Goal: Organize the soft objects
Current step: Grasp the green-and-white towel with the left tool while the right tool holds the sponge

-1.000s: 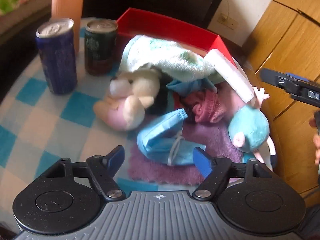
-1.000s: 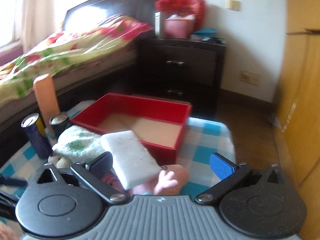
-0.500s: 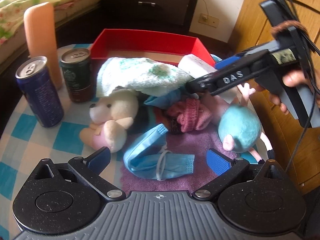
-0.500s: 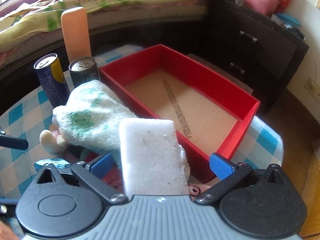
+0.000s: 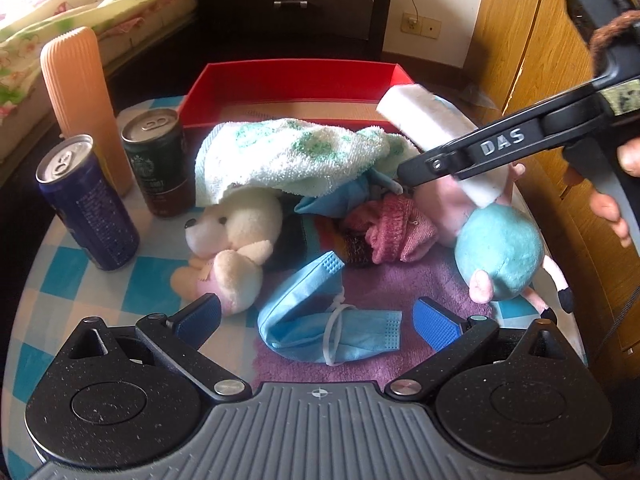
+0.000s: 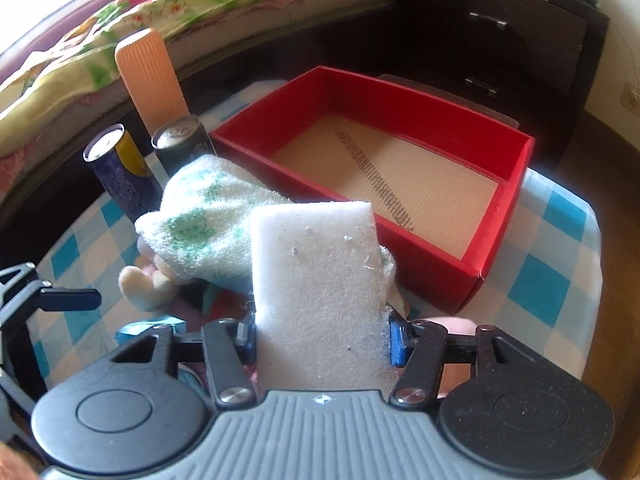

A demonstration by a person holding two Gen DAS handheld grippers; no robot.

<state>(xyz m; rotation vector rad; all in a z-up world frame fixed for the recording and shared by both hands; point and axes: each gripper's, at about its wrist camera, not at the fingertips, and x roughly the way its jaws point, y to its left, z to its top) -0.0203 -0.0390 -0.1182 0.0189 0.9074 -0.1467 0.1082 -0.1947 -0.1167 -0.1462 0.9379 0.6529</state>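
My right gripper (image 6: 320, 340) tight on one sponge (image 6: 316, 280), left gripper (image 5: 316, 318) wide over one mask (image 5: 320, 320), two cans (image 5: 154, 160), two plushies (image 5: 236, 232), one red box (image 6: 500, 208).

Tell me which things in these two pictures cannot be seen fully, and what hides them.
- White plush bear, left wrist view: the green-spotted white towel covers its back.
- Pink plush doll, left wrist view: the white foam sponge and right gripper hide its body.
- Dark striped cloth, left wrist view: mostly buried; its kind is unclear.
- Lettering on the blue drink can: too small to read.
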